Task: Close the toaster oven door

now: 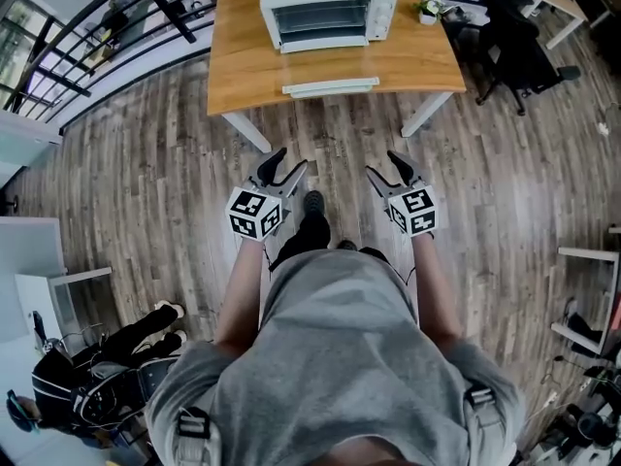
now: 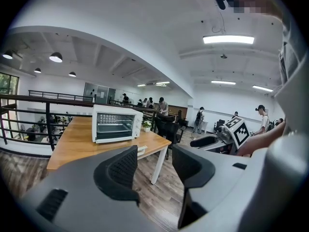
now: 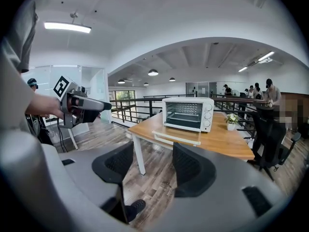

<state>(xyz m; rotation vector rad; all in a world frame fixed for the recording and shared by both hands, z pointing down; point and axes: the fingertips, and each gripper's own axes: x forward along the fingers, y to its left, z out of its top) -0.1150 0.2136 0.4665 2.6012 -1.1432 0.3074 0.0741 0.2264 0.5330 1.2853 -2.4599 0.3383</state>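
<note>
A white toaster oven (image 1: 328, 6) stands at the back of a wooden table (image 1: 243, 66). Its door (image 1: 330, 87) hangs open, folded down flat toward the table's front edge. Both grippers are held over the floor, well short of the table. My left gripper (image 1: 291, 160) is open with nothing between its jaws, and so is my right gripper (image 1: 381, 163). In the left gripper view the oven (image 2: 114, 123) sits far beyond the open left gripper (image 2: 154, 166). The right gripper view shows the oven (image 3: 188, 113) and its lowered door (image 3: 176, 138) ahead of the open right gripper (image 3: 149, 166).
A small potted plant (image 1: 428, 9) stands on the table to the right of the oven. A black office chair (image 1: 514, 47) is to the table's right, and a black railing (image 1: 87, 37) runs to the left. Wooden floor lies between me and the table. Several people stand far behind.
</note>
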